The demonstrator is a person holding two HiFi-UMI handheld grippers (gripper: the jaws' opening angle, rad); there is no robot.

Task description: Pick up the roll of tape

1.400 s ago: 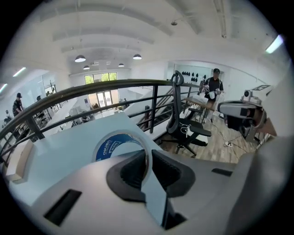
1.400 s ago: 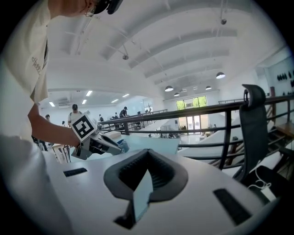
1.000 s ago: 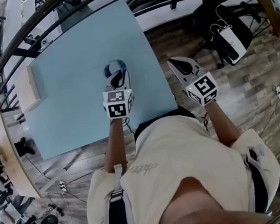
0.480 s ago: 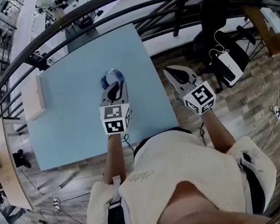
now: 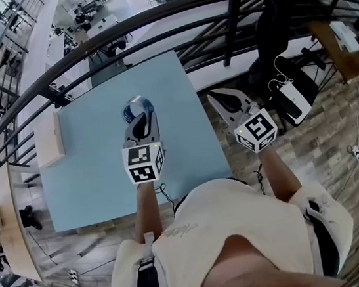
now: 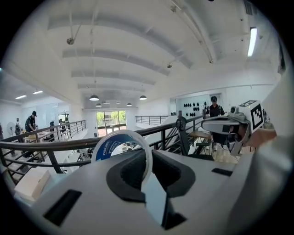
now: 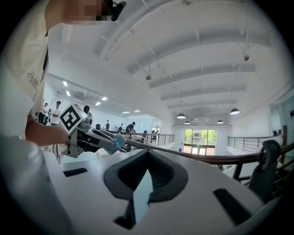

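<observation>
**Tape roll in the left gripper's grip, above the blue table**

The roll of tape (image 6: pixel 115 143), white with a blue inner label, stands on edge in the left gripper (image 6: pixel 148 181). The jaws are nearly together and pinch the roll's wall between them. In the head view the roll (image 5: pixel 136 106) shows at that gripper's tip (image 5: pixel 137 117), over the far half of the light blue table (image 5: pixel 91 172). It seems to hang clear of the tabletop, though the steep view leaves that uncertain.

The right gripper (image 7: pixel 145 176) has its jaws together with nothing between them. It is off the table's right edge (image 5: pixel 217 97), over the wooden floor. A pale wooden block (image 5: pixel 48 139) lies at the table's left edge, and a dark railing (image 5: pixel 149 23) curves beyond the table.
</observation>
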